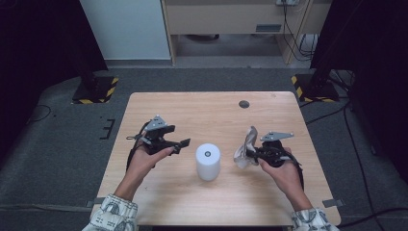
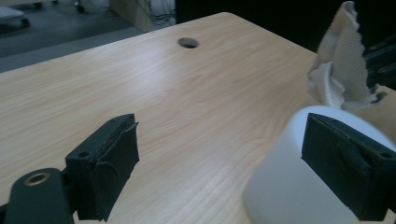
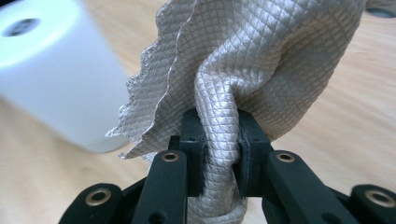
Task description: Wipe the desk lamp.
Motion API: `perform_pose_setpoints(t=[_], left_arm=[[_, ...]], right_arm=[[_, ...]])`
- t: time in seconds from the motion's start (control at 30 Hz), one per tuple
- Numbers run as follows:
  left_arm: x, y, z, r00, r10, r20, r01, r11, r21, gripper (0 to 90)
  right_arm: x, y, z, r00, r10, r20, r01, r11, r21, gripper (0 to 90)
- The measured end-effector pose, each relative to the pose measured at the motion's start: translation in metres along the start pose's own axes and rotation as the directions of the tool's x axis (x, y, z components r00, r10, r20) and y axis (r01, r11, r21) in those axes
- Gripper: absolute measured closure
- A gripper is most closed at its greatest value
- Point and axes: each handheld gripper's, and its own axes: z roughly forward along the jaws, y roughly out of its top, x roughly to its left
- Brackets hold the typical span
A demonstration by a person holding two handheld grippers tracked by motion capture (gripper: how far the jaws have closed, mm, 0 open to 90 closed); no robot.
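Forearms in patterned sleeves reach onto the wooden table [image 1: 159, 108]: right gripper [image 1: 256, 152] clamps a crumpled sheet [image 3: 261, 60] of quilted paper, left gripper [image 1: 181, 144] gapes empty, the white roll [image 1: 208, 161] standing between them; a hole [image 1: 244, 104] lies beyond

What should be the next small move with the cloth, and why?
Probably bring the right gripper with the grey cloth toward the white cylinder to wipe it. The cloth is pinched firmly between its jaws, the cylinder stands upright just beside it, and the left gripper is open, clear of the cylinder.
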Motion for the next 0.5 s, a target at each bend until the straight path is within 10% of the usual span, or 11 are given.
perform_pose_setpoints(t=[0.4,0.5], left_arm=[[0.03,-0.029,0.007,0.9924,-0.049,-0.113,0.059,0.9941,0.091,10.7],[0.031,-0.032,0.009,0.9914,-0.032,-0.127,0.047,0.9921,0.117,10.3]], right_arm=[[-0.039,0.005,0.037,0.9902,0.041,0.133,-0.053,0.995,0.088,73.5],[-0.041,0.007,0.046,0.9868,0.056,0.152,-0.066,0.996,0.065,49.4]])
